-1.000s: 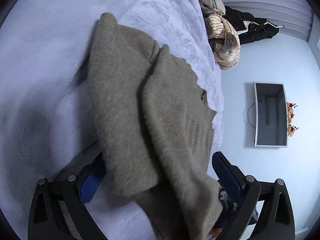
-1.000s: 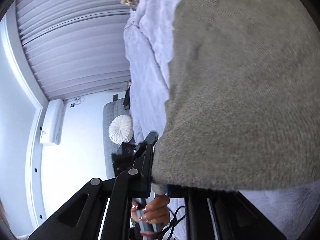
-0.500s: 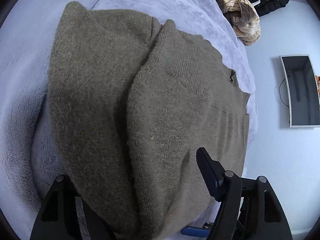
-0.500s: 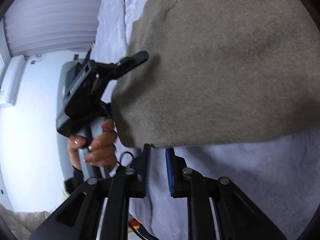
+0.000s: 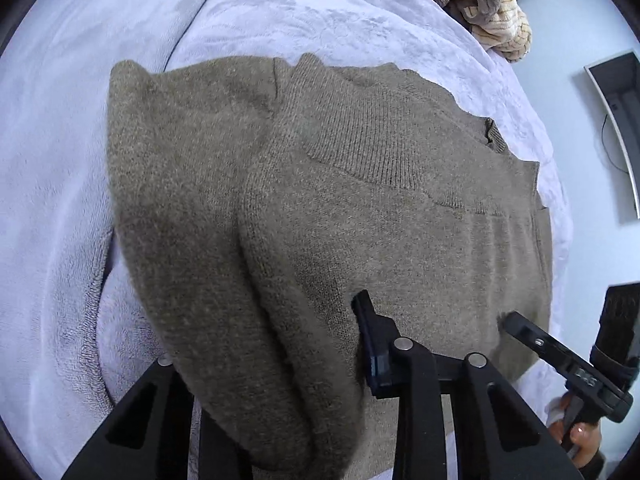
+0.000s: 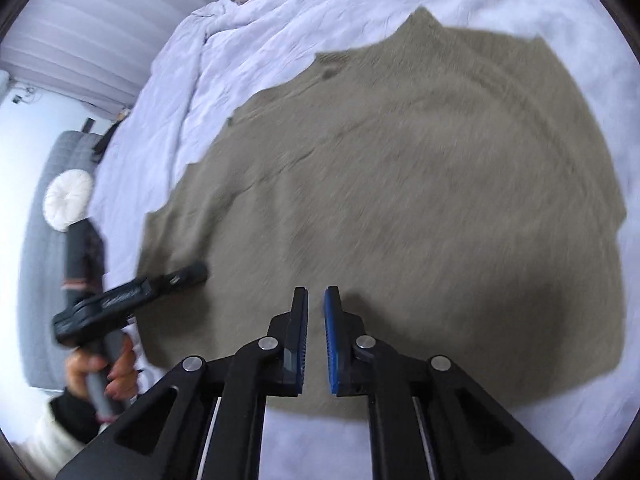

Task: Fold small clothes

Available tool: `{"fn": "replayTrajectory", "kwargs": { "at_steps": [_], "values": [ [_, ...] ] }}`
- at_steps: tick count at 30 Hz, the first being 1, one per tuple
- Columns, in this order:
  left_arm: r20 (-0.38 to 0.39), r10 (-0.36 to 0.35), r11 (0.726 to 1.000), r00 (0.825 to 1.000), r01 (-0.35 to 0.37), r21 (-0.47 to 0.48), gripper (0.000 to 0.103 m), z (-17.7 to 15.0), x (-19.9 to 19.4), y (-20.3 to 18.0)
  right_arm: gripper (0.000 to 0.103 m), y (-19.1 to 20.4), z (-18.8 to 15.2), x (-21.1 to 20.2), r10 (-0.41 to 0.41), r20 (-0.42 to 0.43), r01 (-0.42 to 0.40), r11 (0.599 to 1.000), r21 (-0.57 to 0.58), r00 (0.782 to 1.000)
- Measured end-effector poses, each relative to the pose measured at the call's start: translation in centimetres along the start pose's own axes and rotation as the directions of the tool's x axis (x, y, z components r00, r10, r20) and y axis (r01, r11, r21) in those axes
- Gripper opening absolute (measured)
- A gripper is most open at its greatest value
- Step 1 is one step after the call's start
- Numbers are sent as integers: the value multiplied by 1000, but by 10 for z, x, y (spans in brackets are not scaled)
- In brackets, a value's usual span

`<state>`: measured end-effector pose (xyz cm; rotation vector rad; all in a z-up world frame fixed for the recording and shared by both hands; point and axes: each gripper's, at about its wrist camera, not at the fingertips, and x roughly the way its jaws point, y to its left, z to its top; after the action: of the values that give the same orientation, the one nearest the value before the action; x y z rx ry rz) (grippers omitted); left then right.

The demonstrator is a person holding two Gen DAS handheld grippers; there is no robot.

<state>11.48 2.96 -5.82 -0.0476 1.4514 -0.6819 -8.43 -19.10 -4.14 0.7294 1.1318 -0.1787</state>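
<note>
An olive-brown knit sweater (image 5: 400,208) lies spread on the lavender bed cover (image 5: 60,200). My left gripper (image 5: 296,316) points down at the sweater's near edge and its jaws are closing. A thick fold of the knit bulges between them. The right finger (image 5: 370,332) presses into the fabric, and the left finger is hidden under the fold. In the right wrist view the sweater (image 6: 420,184) is motion-blurred. My right gripper (image 6: 316,294) hovers over its near hem, shut, with nothing between the pads. Further left, one finger (image 6: 188,274) of the left gripper rests on the sweater's corner.
A heap of beige striped clothes (image 5: 496,20) sits at the far end of the bed. The bed's edge runs down the right, with a wall screen (image 5: 616,128) beyond it. A grey sofa with a round white cushion (image 6: 68,200) stands left of the bed. A hand (image 6: 100,372) grips the left tool.
The left jaws went from wide open to nearly closed over a sweater fold. The right gripper let go of the sweater's edge, opened briefly, shut again and drew back above the flat garment.
</note>
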Motion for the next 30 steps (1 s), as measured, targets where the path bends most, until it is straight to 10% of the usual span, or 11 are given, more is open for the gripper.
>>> {"fn": "replayTrajectory", "kwargs": {
  "at_steps": [6,14,23,26,30],
  "values": [
    [91,-31,999,995,32,-8,21,3,-31,-26,9,-2,4,21,-54,-49,50,996,-68,997],
    [134,-65,984,989,41,173,21,23,-58,-131,9,-52,14,-12,170,-52,-169,985,24,984],
    [74,127,816,989,-147,559,22,-9,29,-296,13,-152,21,-55,325,88,-337,911,238,941],
    [82,190,762,978,-199,617,56,-26,59,-316,13,-183,13,-42,390,93,-397,852,342,916],
    [62,120,796,991,-133,591,69,-31,58,-317,10,-203,10,-37,446,123,-457,802,384,887]
  ]
}}
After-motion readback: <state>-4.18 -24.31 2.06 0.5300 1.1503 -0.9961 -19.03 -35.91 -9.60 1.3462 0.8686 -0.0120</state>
